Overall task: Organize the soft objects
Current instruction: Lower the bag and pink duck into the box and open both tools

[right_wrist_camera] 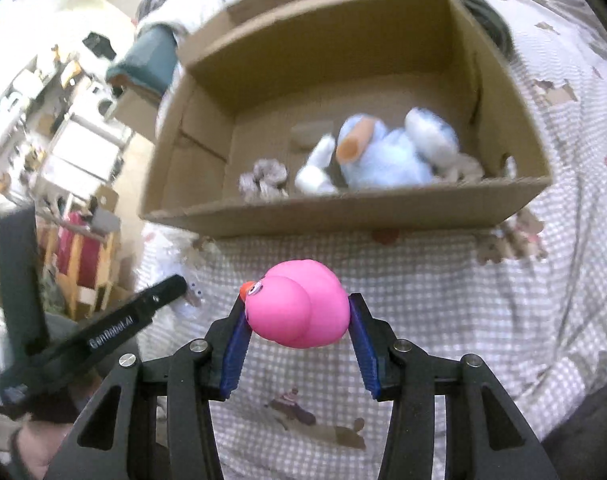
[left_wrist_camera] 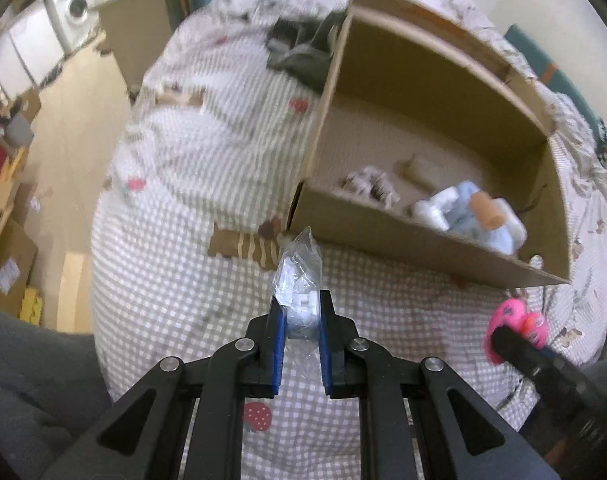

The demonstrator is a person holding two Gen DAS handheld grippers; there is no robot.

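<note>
My left gripper is shut on a clear plastic bag holding something white and soft, held above the checked bedspread in front of the cardboard box. My right gripper is shut on a pink rubber duck, also in front of the box; the duck also shows in the left wrist view. Inside the box lie a light blue plush toy, a grey-white scrunchie and a small beige item.
The box stands on a bed with a checked, printed quilt. Dark clothing lies behind the box's left side. The floor, cardboard boxes and a washing machine are to the left of the bed.
</note>
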